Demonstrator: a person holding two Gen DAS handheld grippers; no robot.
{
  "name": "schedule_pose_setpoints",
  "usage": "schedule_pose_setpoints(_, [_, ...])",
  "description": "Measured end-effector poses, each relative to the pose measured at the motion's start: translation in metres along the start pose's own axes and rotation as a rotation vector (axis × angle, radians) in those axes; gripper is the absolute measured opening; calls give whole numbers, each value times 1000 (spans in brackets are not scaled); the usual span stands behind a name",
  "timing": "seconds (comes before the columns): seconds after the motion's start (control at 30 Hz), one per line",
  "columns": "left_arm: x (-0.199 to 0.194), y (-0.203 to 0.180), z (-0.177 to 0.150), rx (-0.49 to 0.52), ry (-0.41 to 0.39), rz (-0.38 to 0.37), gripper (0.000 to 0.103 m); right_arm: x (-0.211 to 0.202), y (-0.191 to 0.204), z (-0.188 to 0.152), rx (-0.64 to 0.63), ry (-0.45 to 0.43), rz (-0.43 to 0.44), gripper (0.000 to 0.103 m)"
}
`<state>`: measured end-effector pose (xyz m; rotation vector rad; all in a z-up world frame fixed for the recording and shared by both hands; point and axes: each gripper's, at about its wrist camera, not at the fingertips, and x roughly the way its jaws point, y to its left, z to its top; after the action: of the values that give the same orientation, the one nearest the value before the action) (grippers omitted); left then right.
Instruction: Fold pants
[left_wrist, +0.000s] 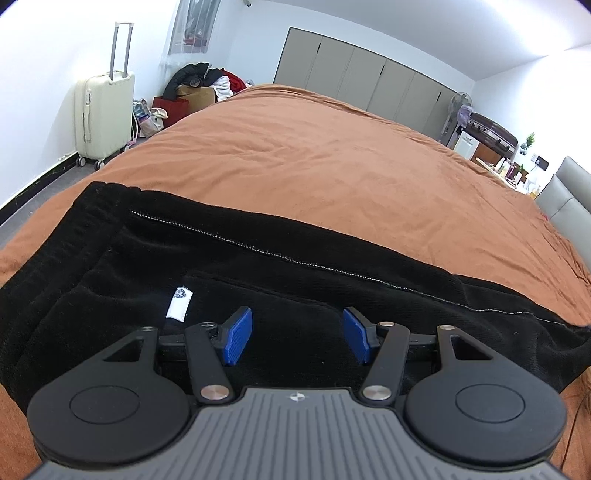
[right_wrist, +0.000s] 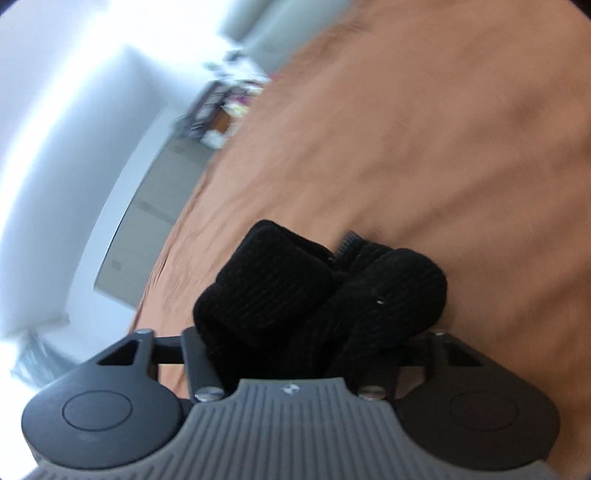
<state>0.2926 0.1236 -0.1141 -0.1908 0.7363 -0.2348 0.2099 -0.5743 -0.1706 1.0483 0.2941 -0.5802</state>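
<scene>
Black pants (left_wrist: 258, 258) lie across the near edge of a bed with an orange-brown cover (left_wrist: 332, 155). The waistband is at the left, with a white label (left_wrist: 180, 302) beside it. My left gripper (left_wrist: 297, 338) is open just above the pants, blue pads (left_wrist: 236, 339) spread apart, nothing between them. In the right wrist view, my right gripper (right_wrist: 332, 295) is shut on bunched black pants fabric (right_wrist: 288, 291), likely the leg ends, held above the bed cover (right_wrist: 443, 147). The fabric hides its fingers. This view is blurred by motion.
A cream suitcase (left_wrist: 105, 114) stands on the floor at the left wall. A pile of clothes and bags (left_wrist: 199, 88) sits behind the bed. Grey wardrobe doors (left_wrist: 362, 85) line the back wall. A fan (left_wrist: 458, 110) and cluttered furniture stand at the right.
</scene>
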Motion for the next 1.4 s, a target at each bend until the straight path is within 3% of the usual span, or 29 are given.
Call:
schedule_pose_setpoints(0.13, [1, -1, -1, 11, -3, 10, 67, -14, 41, 11, -255, -75, 85, 34])
schedule_pose_setpoints(0.23, [6, 0, -5, 8, 13, 14, 67, -10, 35, 14, -237, -75, 59, 35])
schedule_pose_setpoints(0.3, [8, 1, -7, 9, 23, 15, 67, 10, 14, 11, -220, -2, -18, 50])
schedule_pose_setpoints(0.37, [8, -1, -8, 25, 29, 12, 67, 23, -8, 11, -173, 84, -77, 56])
schedule_pose_setpoints(0.47, [3, -17, -4, 56, 21, -8, 67, 7, -32, 13, -81, 82, 45, 72])
schedule_pose_setpoints(0.6, [-7, -73, 7, 128, -8, -120, 72, 2, -31, 34, 2, 98, 69, 96])
schedule_pose_setpoints(0.67, [-7, -115, 11, 187, -23, -176, 79, 2, -29, 39, 26, 113, 48, 98])
schedule_pose_setpoints(0.77, [4, -180, 12, 240, -2, -261, 80, 5, -21, 43, 31, 135, -18, 98])
schedule_pose_setpoints(0.83, [21, -218, 11, 211, 39, -336, 80, 15, -14, 44, 9, 152, -86, 98])
schedule_pose_setpoints(0.97, [79, -293, -2, 109, 214, -443, 75, 15, 2, 42, -56, 136, -148, 98])
schedule_pose_setpoints(1.07, [110, -338, -19, 145, 247, -462, 74, 20, -3, 45, -119, 166, -203, 78])
schedule_pose_setpoints(1.17, [132, -361, -37, 158, 285, -502, 74, 25, -21, 48, -140, 192, -145, 74])
schedule_pose_setpoints(1.3, [140, -386, -67, 444, 257, -314, 73, 29, -27, 48, -210, 192, -91, 69])
schedule_pose_setpoints(1.4, [153, -383, -85, 524, 268, -292, 72, 26, -30, 45, -233, 174, -69, 68])
